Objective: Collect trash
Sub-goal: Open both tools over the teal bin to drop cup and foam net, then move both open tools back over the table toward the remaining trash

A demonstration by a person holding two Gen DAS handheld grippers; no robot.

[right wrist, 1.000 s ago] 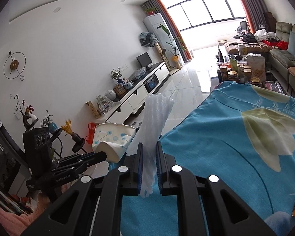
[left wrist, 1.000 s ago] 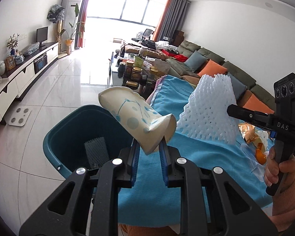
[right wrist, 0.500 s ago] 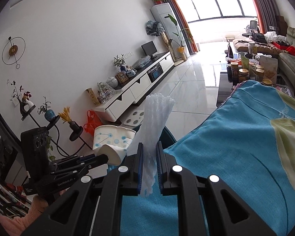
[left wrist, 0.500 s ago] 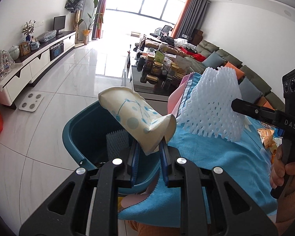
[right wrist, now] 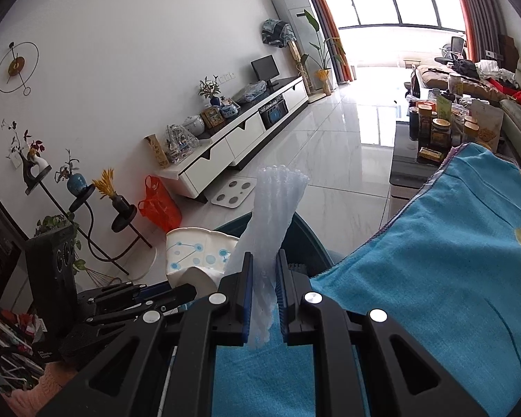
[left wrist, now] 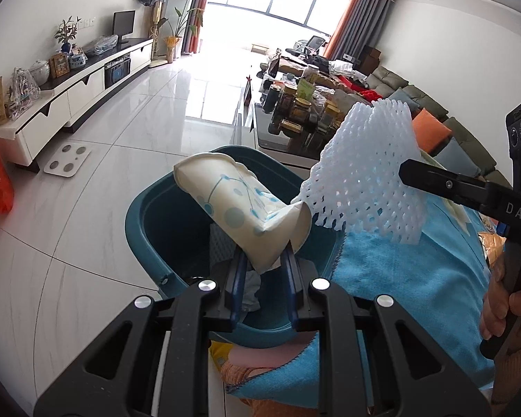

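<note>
My left gripper (left wrist: 262, 266) is shut on a crushed white paper cup (left wrist: 239, 208) with blue dots and holds it right above the teal trash bin (left wrist: 146, 215). The cup also shows in the right wrist view (right wrist: 198, 253). My right gripper (right wrist: 263, 271) is shut on a white foam fruit net (right wrist: 271, 222) and holds it over the bin's right rim, beside the cup. The net also shows in the left wrist view (left wrist: 364, 177). The bin holds a dark foam piece (left wrist: 220, 243) and some white trash.
The bin stands on the tiled floor against a table covered with a blue cloth (right wrist: 434, 295). A low table with jars (left wrist: 295, 104) lies behind. A white TV cabinet (left wrist: 69, 93), a white scale (left wrist: 67, 163) and an orange bag (right wrist: 158, 205) stand at the left. Wrappers (left wrist: 493, 243) lie on the cloth.
Both grippers have moved left from above the blue cloth towards the bin, each keeping its hold. The cup now hangs over the bin's opening and the net over its rim.
</note>
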